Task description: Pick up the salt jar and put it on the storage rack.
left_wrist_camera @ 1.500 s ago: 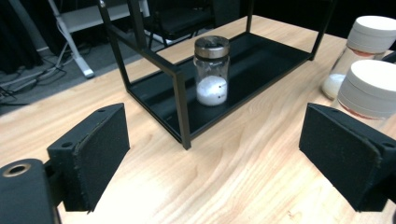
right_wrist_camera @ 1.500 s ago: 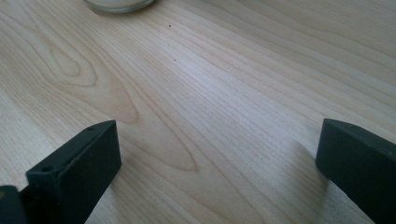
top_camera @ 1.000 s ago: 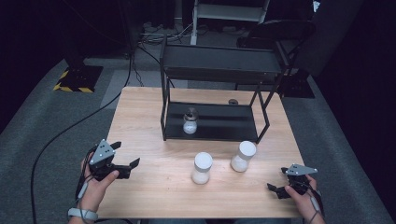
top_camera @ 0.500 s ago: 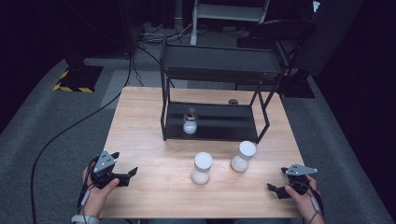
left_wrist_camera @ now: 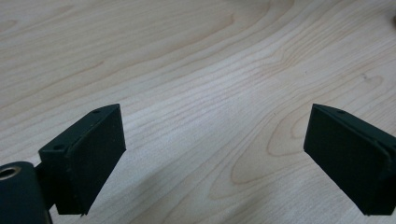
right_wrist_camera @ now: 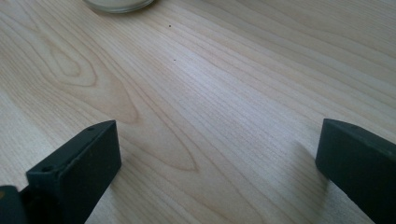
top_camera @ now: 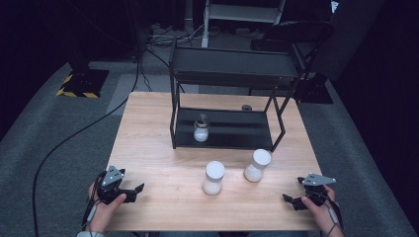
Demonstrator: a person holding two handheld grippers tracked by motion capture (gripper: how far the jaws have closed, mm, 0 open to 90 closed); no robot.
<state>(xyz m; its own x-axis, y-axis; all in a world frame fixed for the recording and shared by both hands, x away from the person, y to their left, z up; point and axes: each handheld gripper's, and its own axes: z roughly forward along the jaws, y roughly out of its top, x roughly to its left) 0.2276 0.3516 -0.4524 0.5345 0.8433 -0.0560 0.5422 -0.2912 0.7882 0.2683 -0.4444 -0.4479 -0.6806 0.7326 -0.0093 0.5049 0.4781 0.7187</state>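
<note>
Two white-lidded jars of pale contents stand on the wooden table [top_camera: 148,148], one [top_camera: 214,177] near the middle front and one [top_camera: 257,165] to its right. A smaller dark-capped jar [top_camera: 200,128] sits on the lower shelf of the black rack [top_camera: 232,74]. At the front left, a hand holds my left gripper [top_camera: 134,192] low over the table; its jaws stand open over bare wood [left_wrist_camera: 215,158]. My right gripper [top_camera: 292,192] rests at the front right, also open [right_wrist_camera: 219,168] with nothing between its jaws. A jar's base [right_wrist_camera: 119,4] shows at the top edge of the right gripper view.
The rack takes up the back half of the table, and a small dark round thing [top_camera: 246,107] lies behind it. A black cable [top_camera: 59,148] runs across the grey floor on the left. Bare wood lies between the two hands and in front of the jars.
My left gripper has sunk toward the table and drawn closer to the near edge. The right gripper and all the jars have stayed put.
</note>
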